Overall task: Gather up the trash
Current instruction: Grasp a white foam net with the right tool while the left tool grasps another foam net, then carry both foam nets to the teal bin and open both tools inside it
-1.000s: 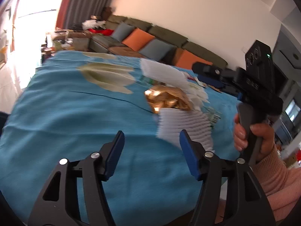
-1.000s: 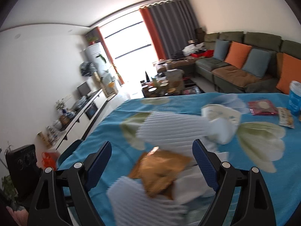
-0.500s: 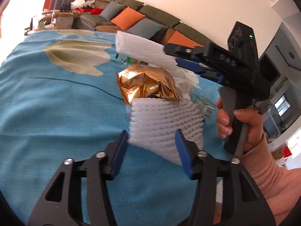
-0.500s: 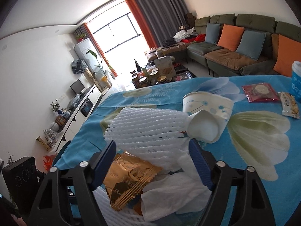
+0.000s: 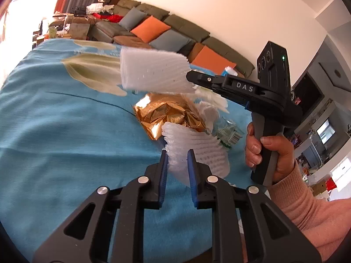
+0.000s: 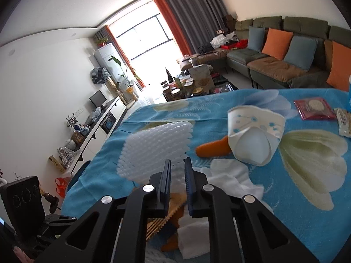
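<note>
Trash lies heaped on the blue flowered table cloth (image 5: 65, 142). My left gripper (image 5: 177, 153) is closing on the near white foam net (image 5: 197, 146), whose edge is pinched between the blue pads. Behind that net lie a crumpled gold wrapper (image 5: 169, 114) and white tissue (image 5: 210, 107). My right gripper (image 6: 177, 162) is closing on a second white foam net (image 6: 155, 149), which it holds up off the cloth; the left wrist view shows this net (image 5: 153, 72) hanging from the right gripper (image 5: 189, 76). A hand (image 5: 269, 151) grips the right handle.
Beyond the right gripper lie a crushed paper cup (image 6: 254, 135), an orange piece (image 6: 212, 149) and tissue (image 6: 232, 175). A red packet (image 6: 313, 107) and a snack packet (image 6: 344, 122) sit at the far right. A clear bottle (image 5: 228, 135) lies beside the pile. A sofa (image 6: 274, 65) stands behind the table.
Both grippers went from wide open to closed on a foam net each. The right gripper has lifted its net off the pile, which uncovered the orange piece.
</note>
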Tool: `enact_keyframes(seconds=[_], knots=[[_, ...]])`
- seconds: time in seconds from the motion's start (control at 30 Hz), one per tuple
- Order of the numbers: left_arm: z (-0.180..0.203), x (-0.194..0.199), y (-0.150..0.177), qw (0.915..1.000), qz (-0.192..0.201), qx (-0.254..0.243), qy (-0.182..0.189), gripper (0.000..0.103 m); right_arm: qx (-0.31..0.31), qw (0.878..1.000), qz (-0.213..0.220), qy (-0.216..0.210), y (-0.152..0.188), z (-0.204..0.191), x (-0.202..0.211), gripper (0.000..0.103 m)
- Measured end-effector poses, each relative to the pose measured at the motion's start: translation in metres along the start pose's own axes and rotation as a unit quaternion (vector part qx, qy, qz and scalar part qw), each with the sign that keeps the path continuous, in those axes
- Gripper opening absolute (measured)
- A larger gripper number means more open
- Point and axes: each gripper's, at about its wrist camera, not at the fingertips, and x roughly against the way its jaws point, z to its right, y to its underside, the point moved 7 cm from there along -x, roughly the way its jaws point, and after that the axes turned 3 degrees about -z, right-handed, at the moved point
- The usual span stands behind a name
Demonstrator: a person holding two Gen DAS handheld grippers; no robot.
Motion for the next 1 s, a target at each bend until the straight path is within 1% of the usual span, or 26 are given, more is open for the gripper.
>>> enact_keyframes(seconds=[0.1, 0.27, 0.4, 0.57, 0.77, 1.0], knots=[[-0.003, 0.016, -0.001, 0.9999, 0.016, 0.001, 0.002, 0.015, 0.011, 1.0, 0.007, -0.006, -0.002, -0.011, 0.005, 0.01], [-0.004, 0.047, -0.002, 0.9988, 0.049, -0.003, 0.004, 0.015, 0.024, 0.999, 0.023, -0.02, -0.006, -0.026, 0.016, 0.008], [-0.009, 0.073, 0.001, 0.9975, 0.071, 0.0, -0.002, 0.015, 0.034, 0.998, 0.032, -0.032, -0.01, -0.041, 0.024, 0.008], [-0.022, 0.101, 0.004, 0.9953, 0.093, 0.014, -0.022, 0.015, 0.044, 0.997, 0.035, -0.048, -0.011, -0.057, 0.025, 0.008], [-0.048, 0.136, 0.009, 0.9907, 0.12, 0.04, -0.048, 0.015, 0.057, 0.996, 0.024, -0.07, -0.007, -0.081, 0.016, 0.008], [-0.069, 0.163, 0.016, 0.9853, 0.142, 0.062, -0.073, 0.015, 0.066, 0.993, 0.013, -0.094, -0.003, -0.102, 0.004, 0.008]])
